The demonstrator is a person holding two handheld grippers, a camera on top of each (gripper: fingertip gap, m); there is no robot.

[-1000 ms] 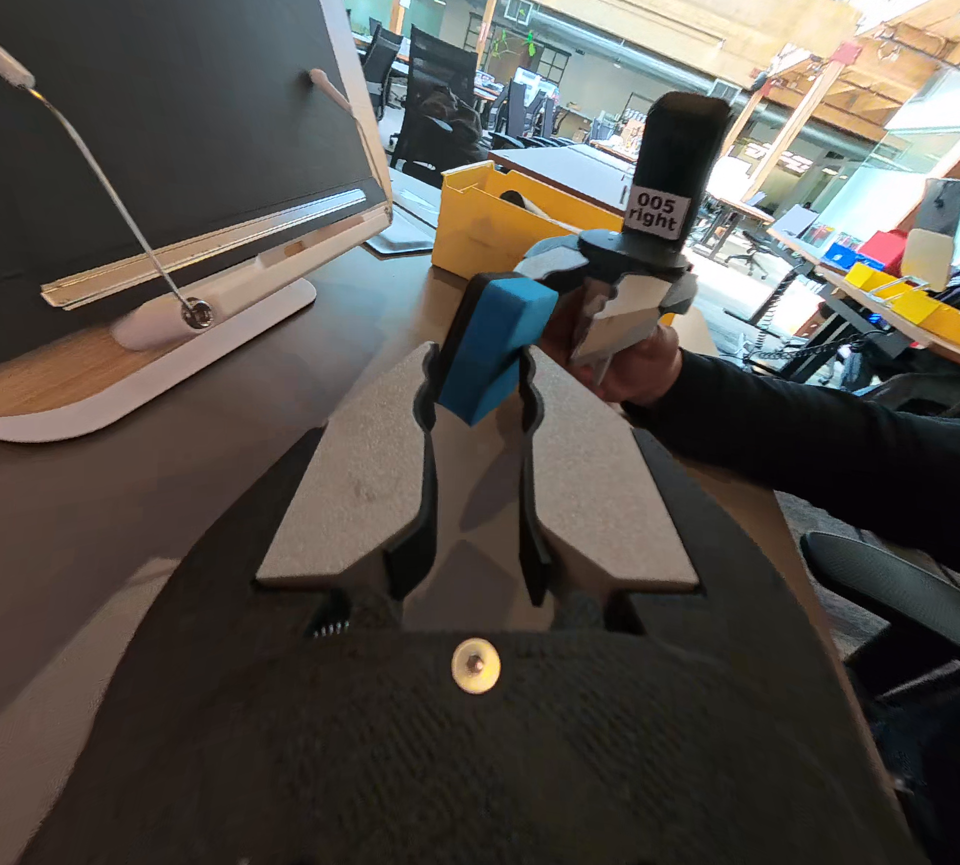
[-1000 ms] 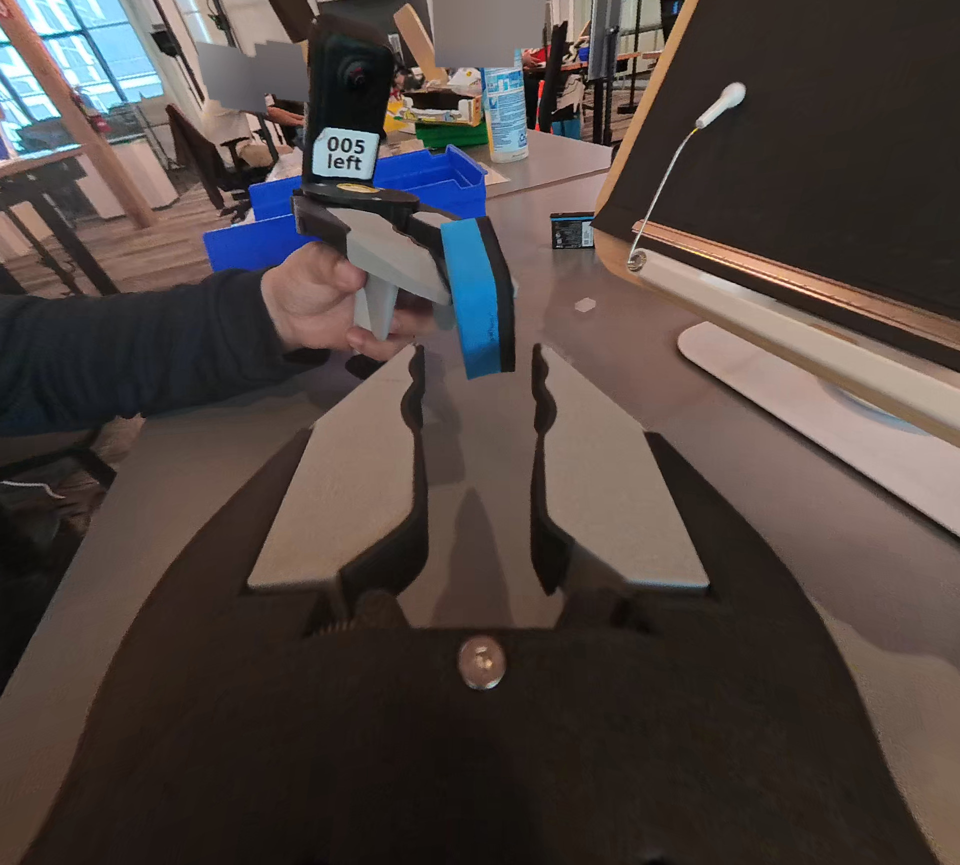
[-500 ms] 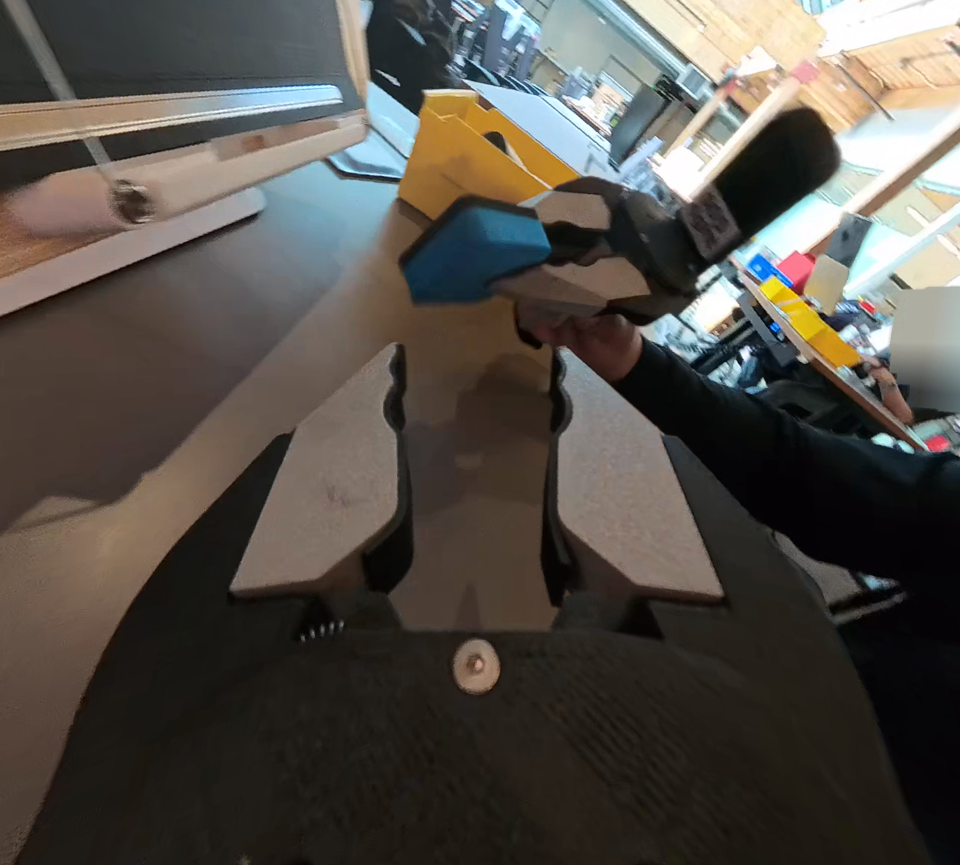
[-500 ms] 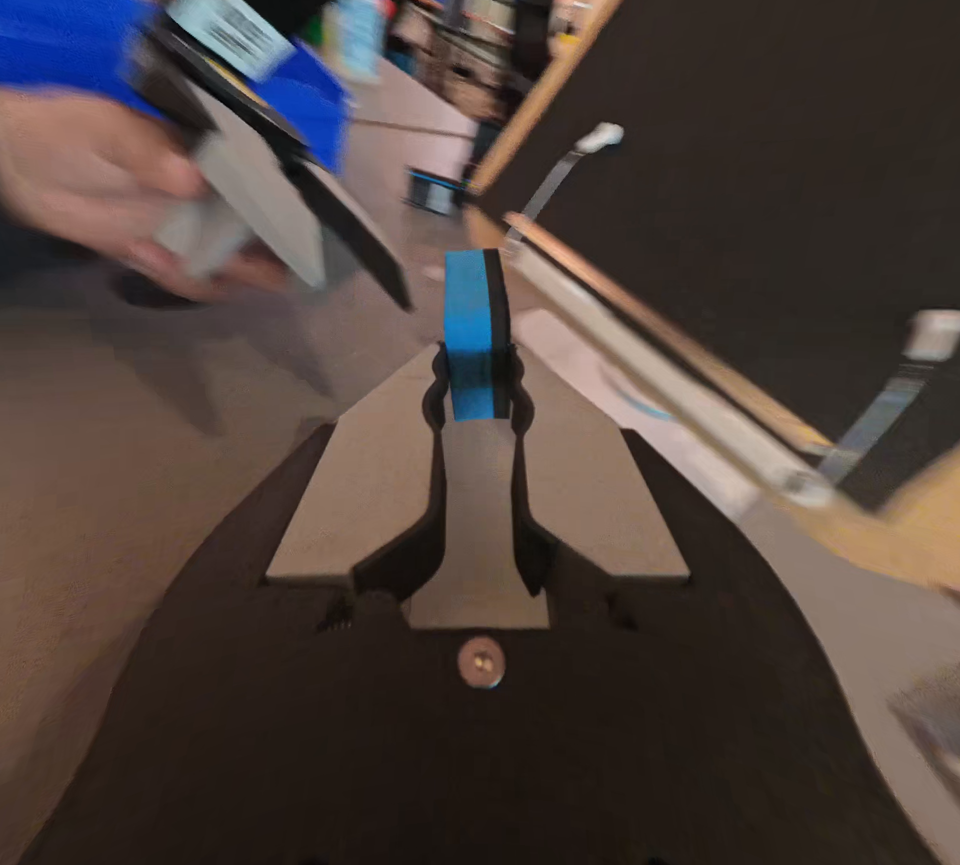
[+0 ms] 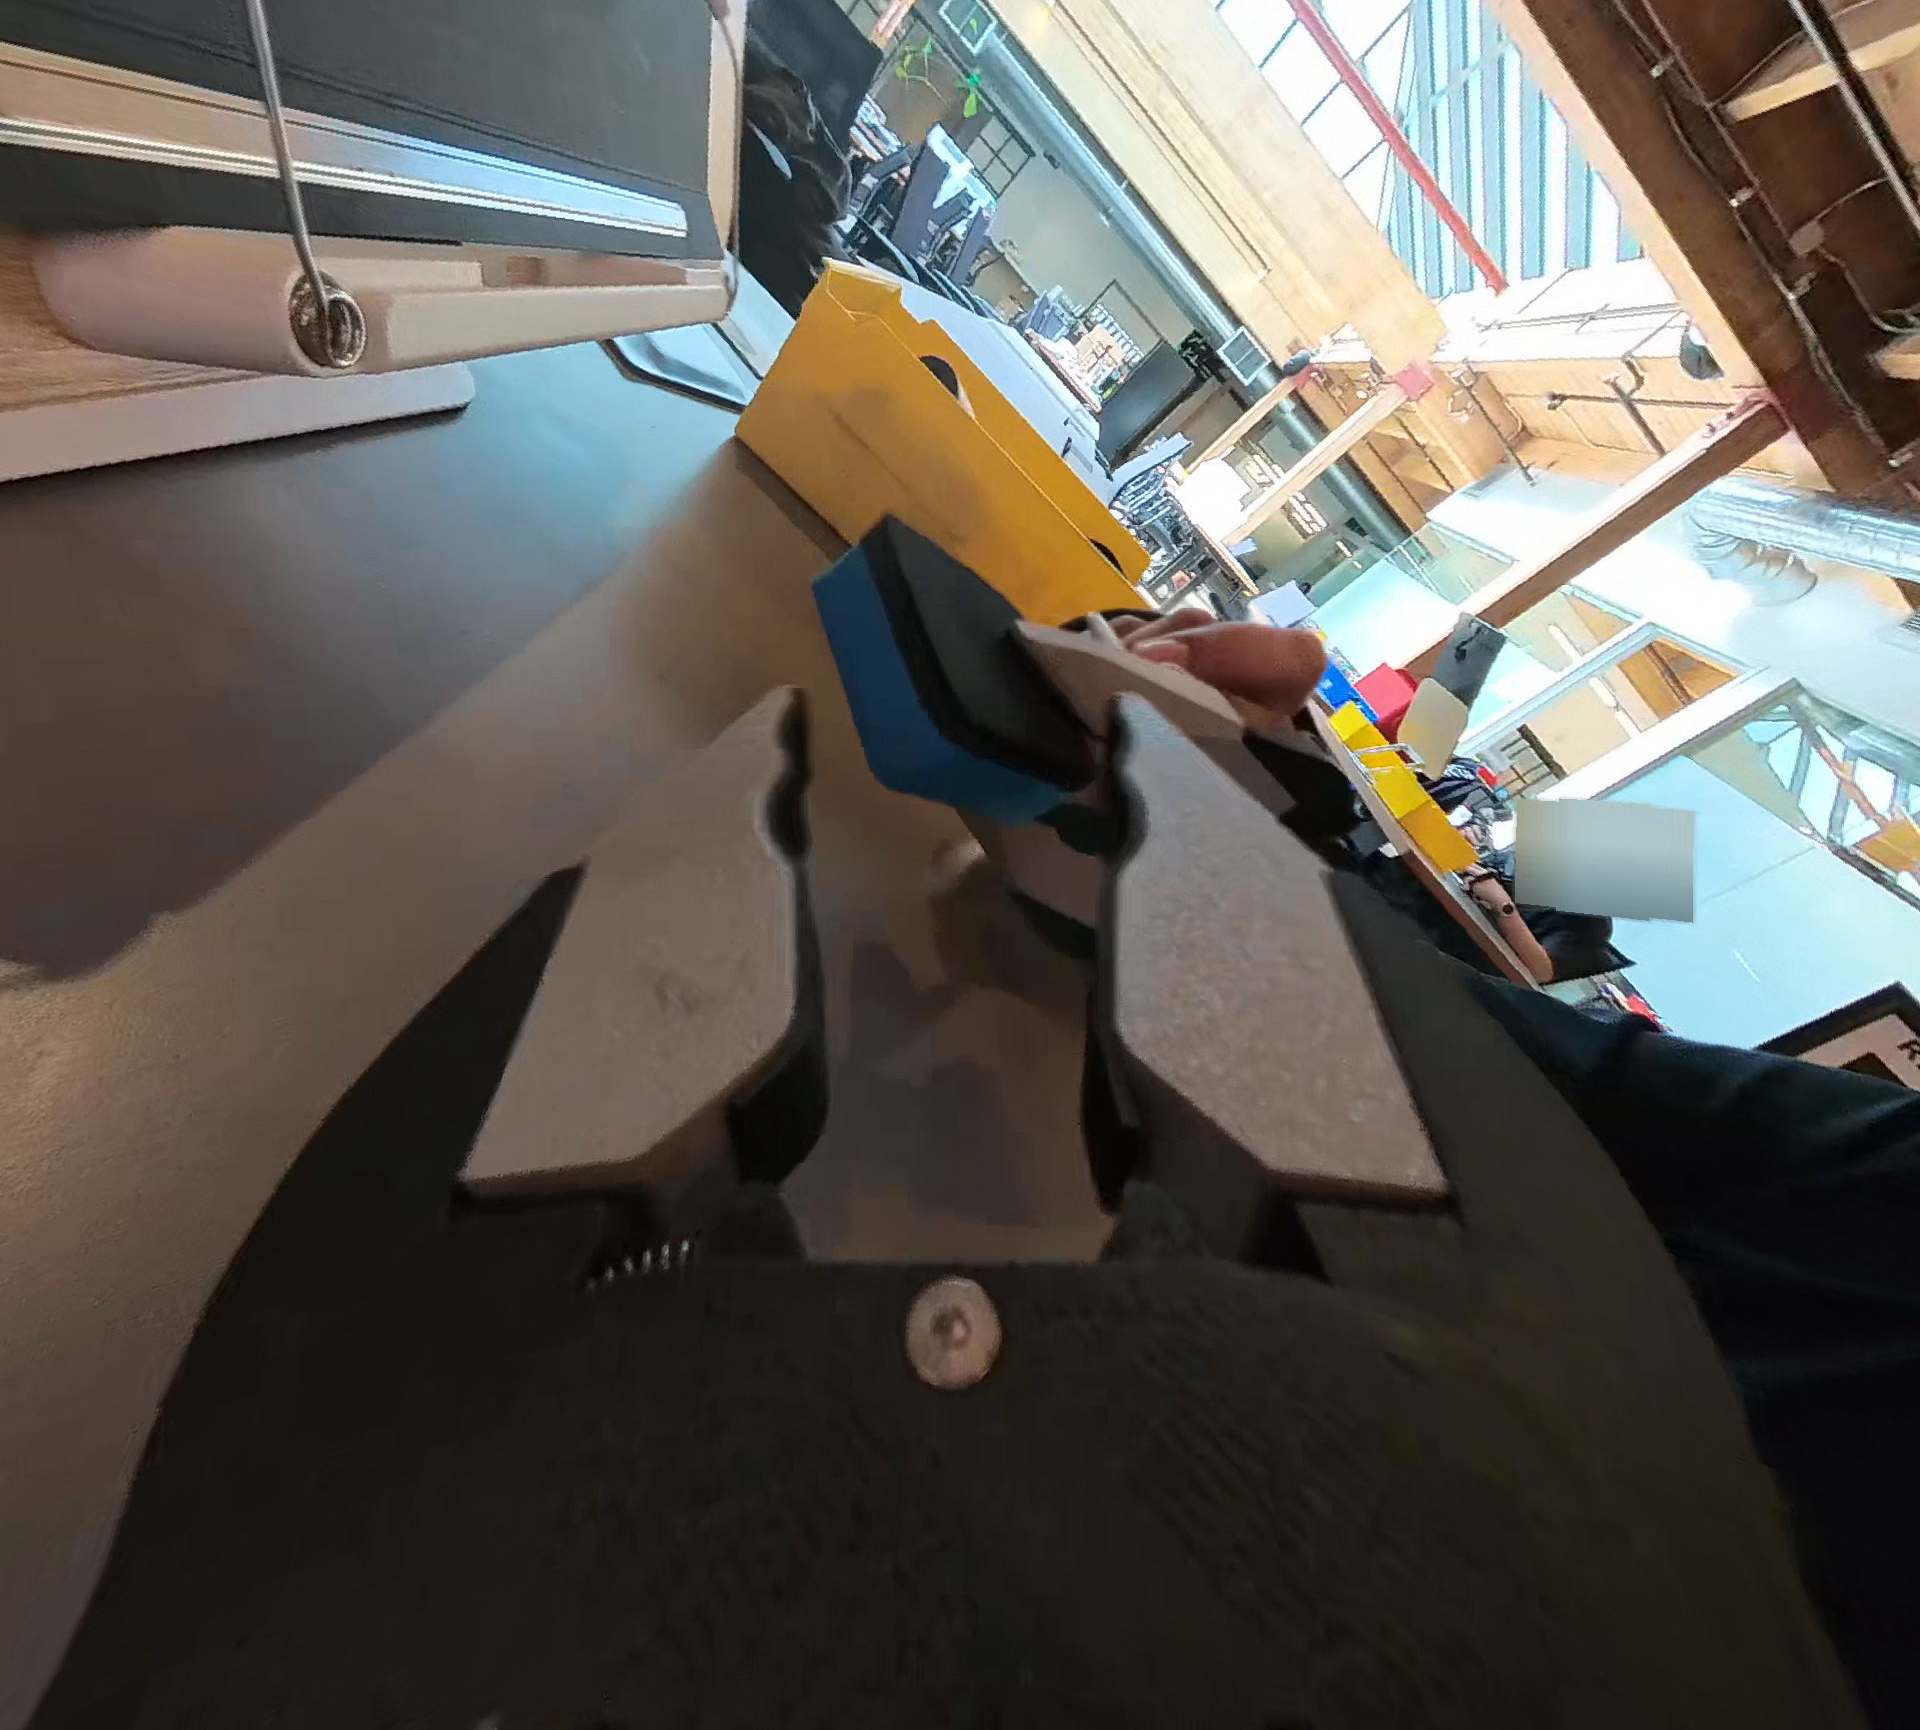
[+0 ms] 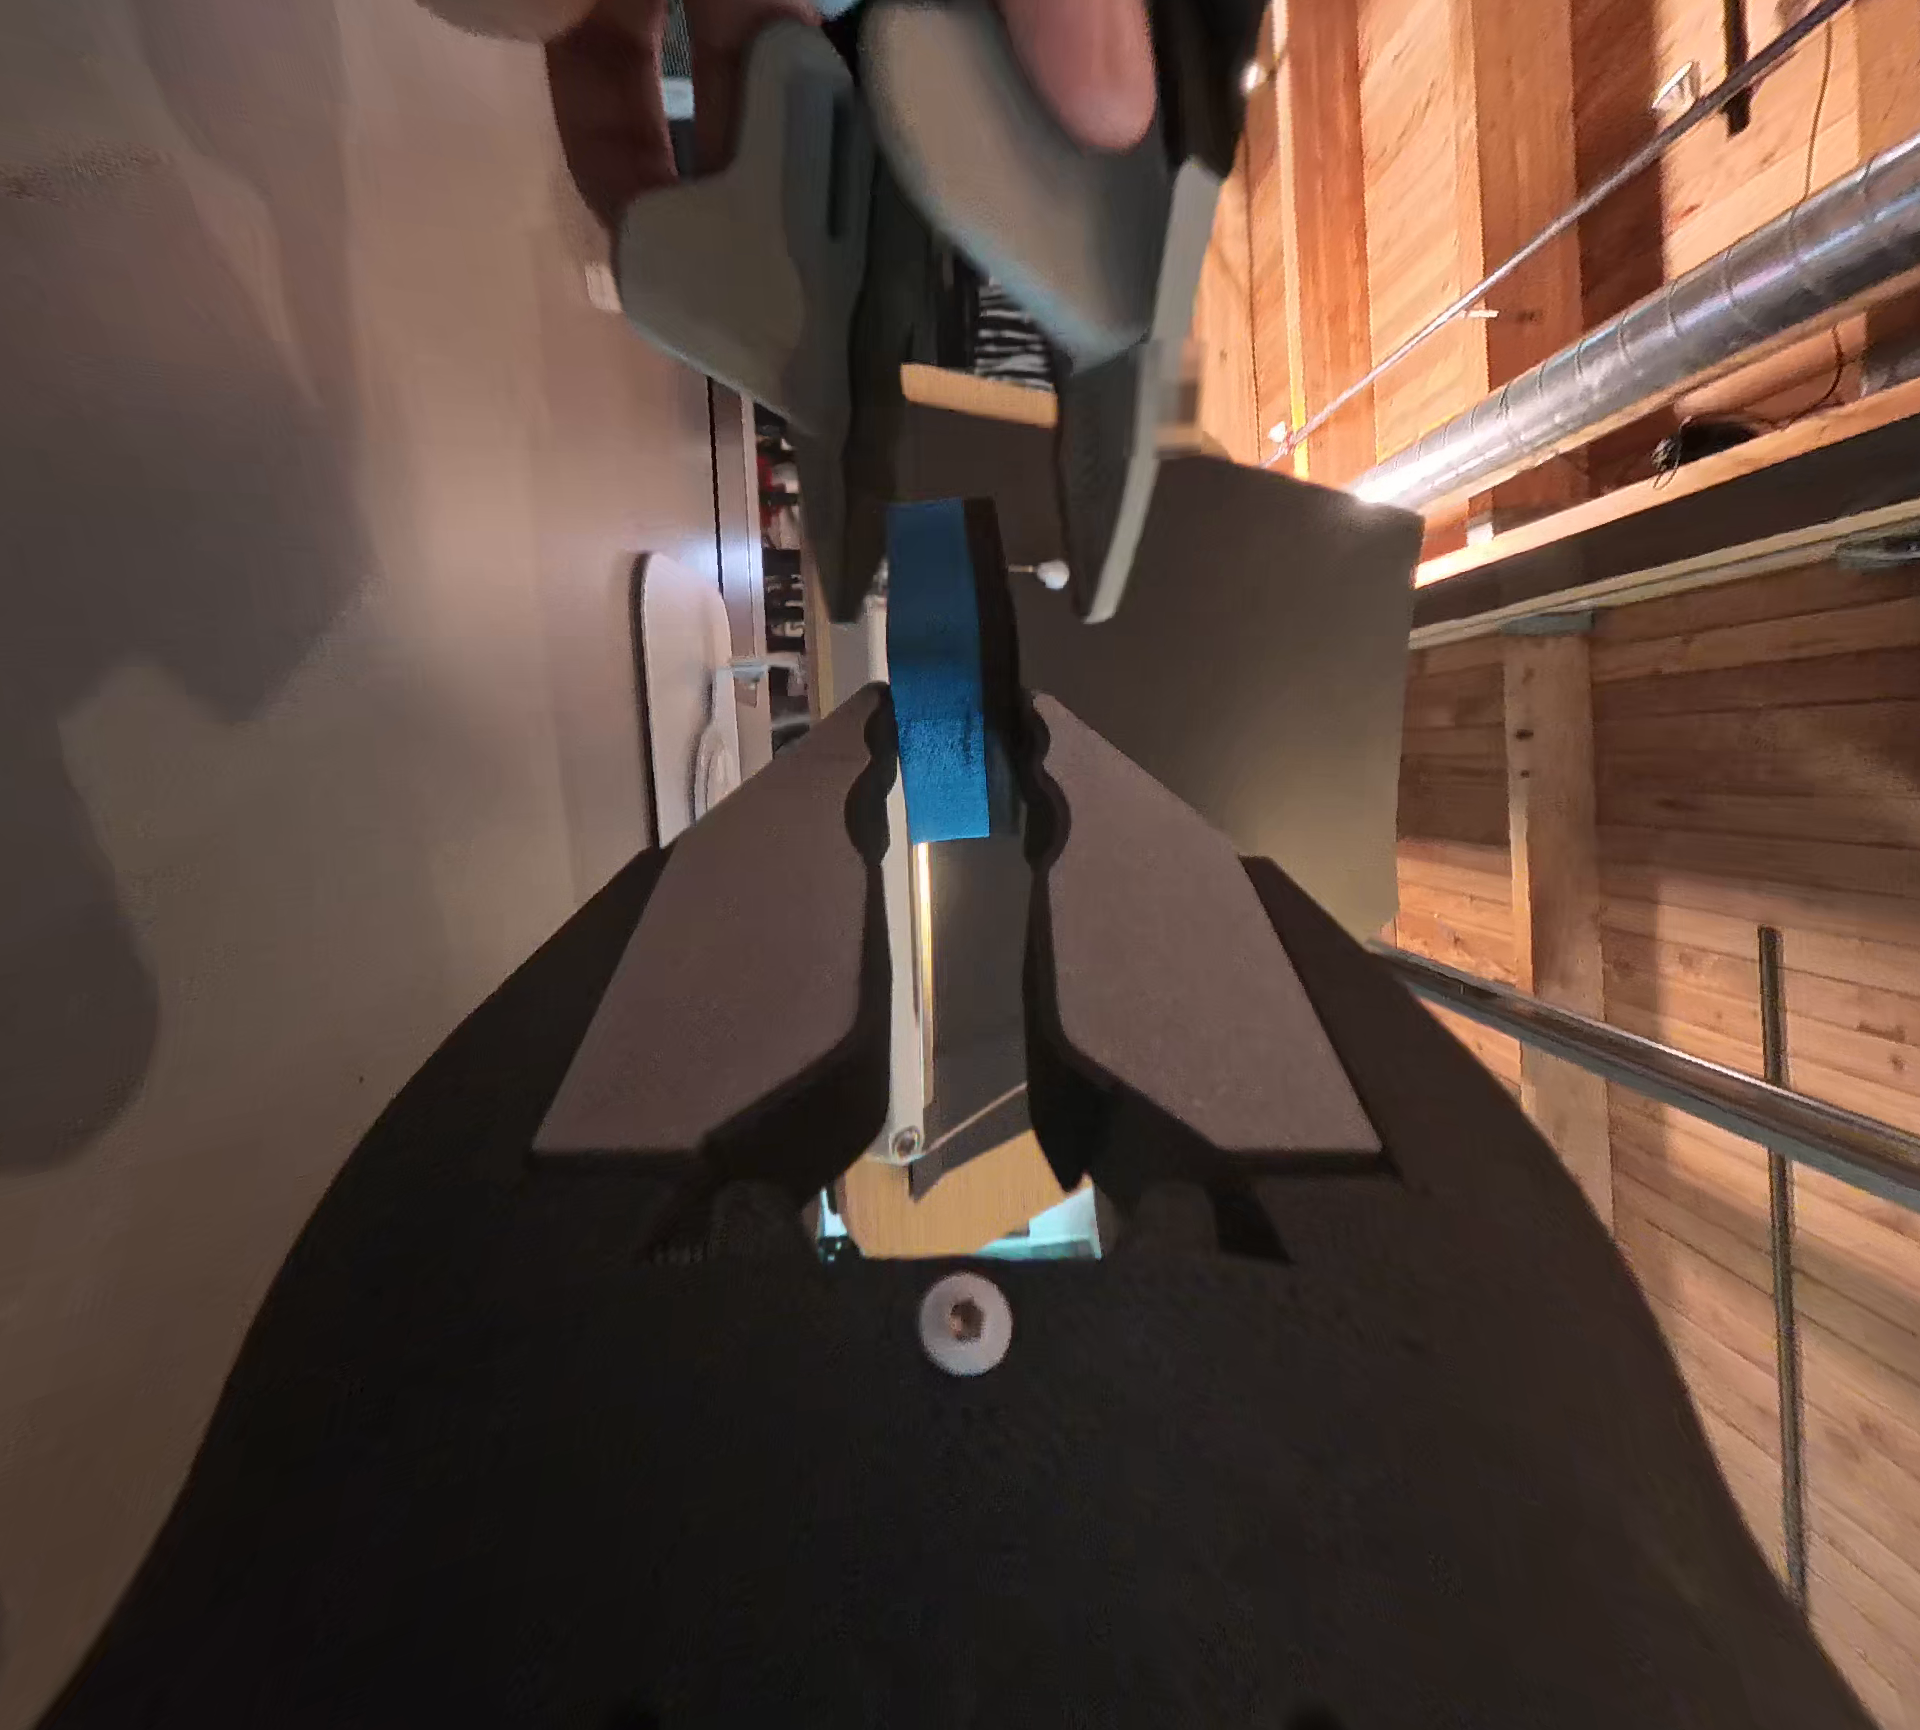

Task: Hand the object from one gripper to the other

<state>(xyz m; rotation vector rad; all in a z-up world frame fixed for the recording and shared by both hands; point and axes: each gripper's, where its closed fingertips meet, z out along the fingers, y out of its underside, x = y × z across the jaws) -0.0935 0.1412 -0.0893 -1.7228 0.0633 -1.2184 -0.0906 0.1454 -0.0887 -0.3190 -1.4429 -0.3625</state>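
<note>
The object is a flat eraser, blue on one side and black on the other point(image 6: 940, 724). My right gripper point(image 6: 956, 724) is shut on its near end, with both pads pressed on its faces. In the left wrist view the eraser point(image 5: 904, 704) sticks out of the right gripper's grey fingers point(image 5: 1122, 672), which a hand holds. My left gripper point(image 5: 956, 724) is open, with the eraser's free end between its fingertips, nearer the right-hand one. The right wrist view shows the left gripper point(image 6: 971, 610) straddling the eraser's far end, with a gap at the black face.
A black board on a white stand point(image 5: 364, 18) stands at the left on the dark table point(image 5: 312, 641). A yellow bin point(image 5: 935, 454) sits behind the grippers. Both views are strongly rolled. Wooden walls and a metal duct point(image 6: 1662, 330) fill the right of the right wrist view. The grippers are tip to tip, or close to it.
A second ago the left gripper held the eraser between the open right fingers. The right gripper shut on it, the left opened and drew off. Now the left fingers straddle it again; both grippers rolled.
</note>
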